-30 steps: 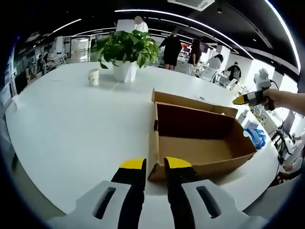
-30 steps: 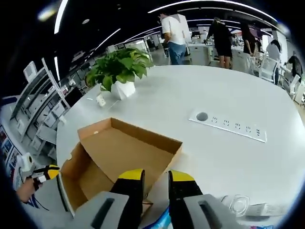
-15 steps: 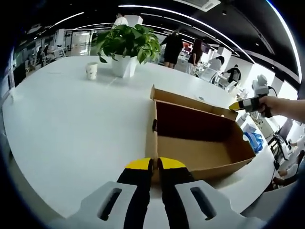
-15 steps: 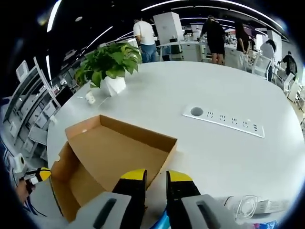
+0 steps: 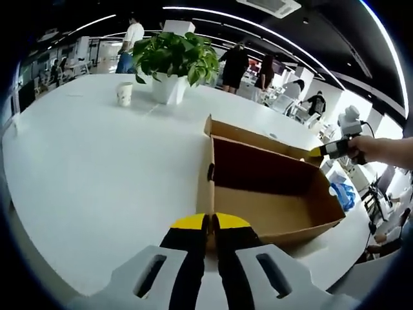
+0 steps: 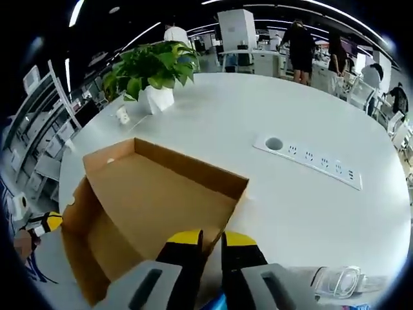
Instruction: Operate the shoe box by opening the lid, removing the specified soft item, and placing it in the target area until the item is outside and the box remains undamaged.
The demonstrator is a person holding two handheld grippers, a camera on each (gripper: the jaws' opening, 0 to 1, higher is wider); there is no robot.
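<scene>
Gripping one shoe box (image 5: 258, 194), two grippers.

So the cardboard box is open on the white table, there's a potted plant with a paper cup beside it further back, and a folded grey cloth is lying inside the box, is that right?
Not quite. The cardboard box is empty: both the left gripper view and the right gripper view show only its bare brown floor, no cloth. The rest holds: it sits open on the white table, with the potted plant and paper cup further back.
</scene>
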